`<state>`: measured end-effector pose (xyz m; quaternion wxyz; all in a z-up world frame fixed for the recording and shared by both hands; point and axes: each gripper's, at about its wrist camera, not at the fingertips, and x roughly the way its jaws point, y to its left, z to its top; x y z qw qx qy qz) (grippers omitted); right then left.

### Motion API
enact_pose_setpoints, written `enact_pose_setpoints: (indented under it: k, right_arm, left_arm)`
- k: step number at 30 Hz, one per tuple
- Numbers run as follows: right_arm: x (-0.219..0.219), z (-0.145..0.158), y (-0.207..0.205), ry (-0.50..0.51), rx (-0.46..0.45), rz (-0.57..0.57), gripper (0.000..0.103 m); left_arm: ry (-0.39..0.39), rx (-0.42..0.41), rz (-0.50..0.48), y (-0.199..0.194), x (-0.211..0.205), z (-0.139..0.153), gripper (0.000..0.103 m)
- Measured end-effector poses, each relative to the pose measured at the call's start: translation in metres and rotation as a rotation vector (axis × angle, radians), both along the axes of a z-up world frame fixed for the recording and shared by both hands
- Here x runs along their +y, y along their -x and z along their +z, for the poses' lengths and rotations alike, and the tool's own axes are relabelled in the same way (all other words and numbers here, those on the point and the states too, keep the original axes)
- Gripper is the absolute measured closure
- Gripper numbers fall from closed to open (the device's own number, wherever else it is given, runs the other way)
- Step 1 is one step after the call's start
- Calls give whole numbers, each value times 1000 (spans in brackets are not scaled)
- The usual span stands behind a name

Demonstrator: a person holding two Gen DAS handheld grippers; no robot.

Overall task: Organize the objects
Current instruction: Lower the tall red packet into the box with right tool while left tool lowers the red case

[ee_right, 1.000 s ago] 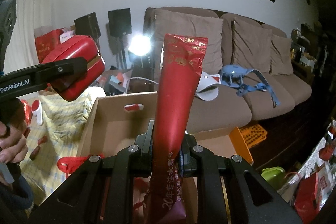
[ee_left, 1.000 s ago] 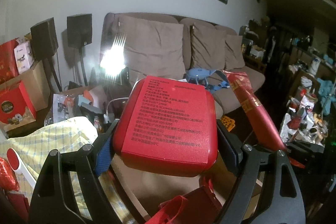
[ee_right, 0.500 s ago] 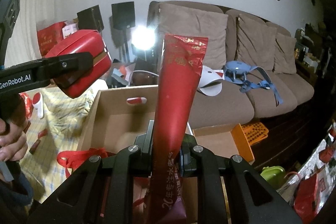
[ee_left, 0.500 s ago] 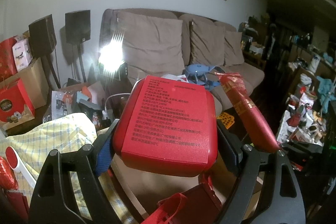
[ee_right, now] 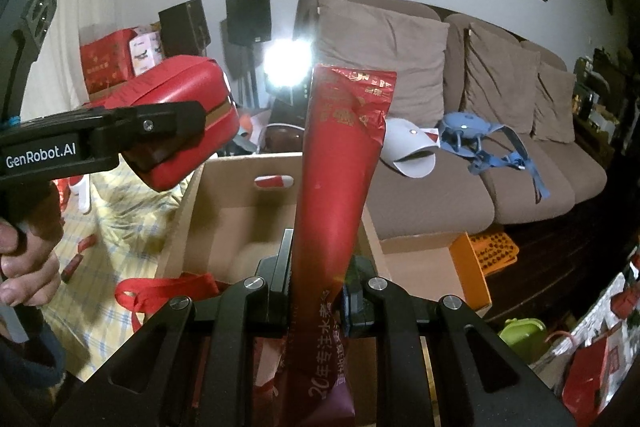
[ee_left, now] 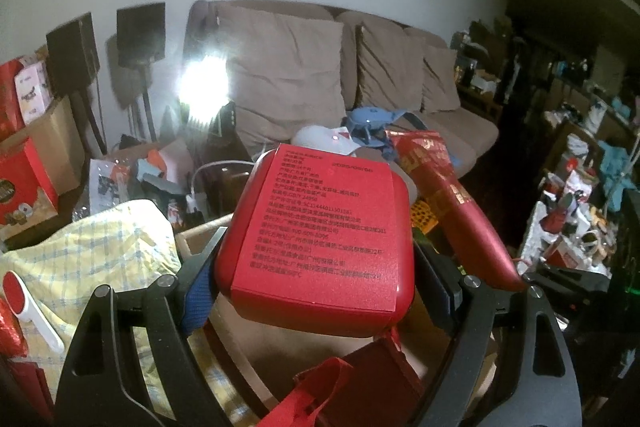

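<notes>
The rounded red tin box with a printed paper label is pinched across its sides by the left tongs, held in the air over the near left corner of the open brown cardboard carton. Its broad labelled face tilts up toward the camera, its far edge aimed at the brown fabric sofa; it is nearly square, with no clear long axis. The long red foil packet with gold print is clamped low down between the right tongs, its long axis close to upright, the crumpled top leaning slightly away toward the sofa.

Judging by this, both items are lifted but neither is yet in the carton. A red bag with ribbon handles already lies inside at the near end; most of the floor shows bare. Loose red things remain on the yellow checked cloth to the left.
</notes>
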<state>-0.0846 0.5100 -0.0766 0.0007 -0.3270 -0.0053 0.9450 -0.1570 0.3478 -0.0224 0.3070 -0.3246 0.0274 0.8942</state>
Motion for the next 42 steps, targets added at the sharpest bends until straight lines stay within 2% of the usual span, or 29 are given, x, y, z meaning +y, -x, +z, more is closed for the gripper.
enact_pose_setpoints:
  k: [14, 25, 42]
  right_arm:
    - [4, -5, 3, 66, -38, 118, 87]
    - [9, -15, 9, 73, -105, 101, 87]
    - [13, -26, 12, 66, -168, 74, 87]
  left_arm:
    - [18, -19, 3, 4, 0, -6, 20]
    - [20, -36, 23, 13, -8, -11, 20]
    - [63, -46, 16, 19, -3, -19, 20]
